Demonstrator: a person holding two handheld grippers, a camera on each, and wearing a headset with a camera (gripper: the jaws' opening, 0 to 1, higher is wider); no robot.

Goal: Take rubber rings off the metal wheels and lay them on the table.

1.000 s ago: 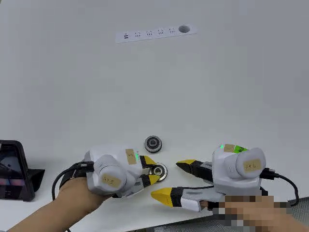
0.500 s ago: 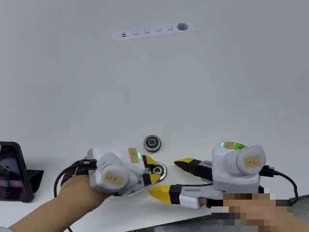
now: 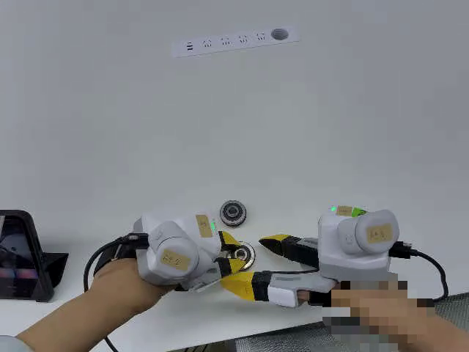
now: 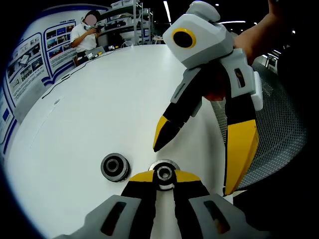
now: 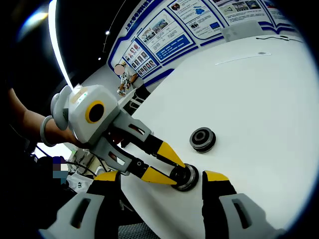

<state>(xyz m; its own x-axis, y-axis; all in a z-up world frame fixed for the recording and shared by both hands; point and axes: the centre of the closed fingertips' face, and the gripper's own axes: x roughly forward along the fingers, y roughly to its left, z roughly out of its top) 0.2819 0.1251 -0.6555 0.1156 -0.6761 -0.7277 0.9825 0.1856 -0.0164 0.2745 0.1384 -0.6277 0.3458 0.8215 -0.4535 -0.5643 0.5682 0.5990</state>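
My left gripper (image 3: 230,256) (image 4: 163,179) is shut on a small metal wheel (image 3: 242,255) (image 4: 164,172) (image 5: 186,177) with a dark rubber ring, low over the white table (image 3: 234,132). A second wheel (image 3: 233,213) (image 4: 115,167) (image 5: 203,139) with its black ring lies flat on the table just beyond. My right gripper (image 3: 250,262) (image 5: 162,176) is open, with one yellow-tipped jaw on each side of the held wheel and no contact that I can make out. From the right it enters the left gripper view as the right gripper (image 4: 199,149).
A white power strip (image 3: 234,40) lies far back on the table. A dark tablet on a stand (image 3: 18,257) sits at the left edge. The table's front edge (image 3: 220,341) runs just under both hands. A person (image 4: 87,30) stands far off.
My right gripper has moved left, so its open jaws now flank the wheel held by my left gripper. The left gripper stays shut on that wheel.
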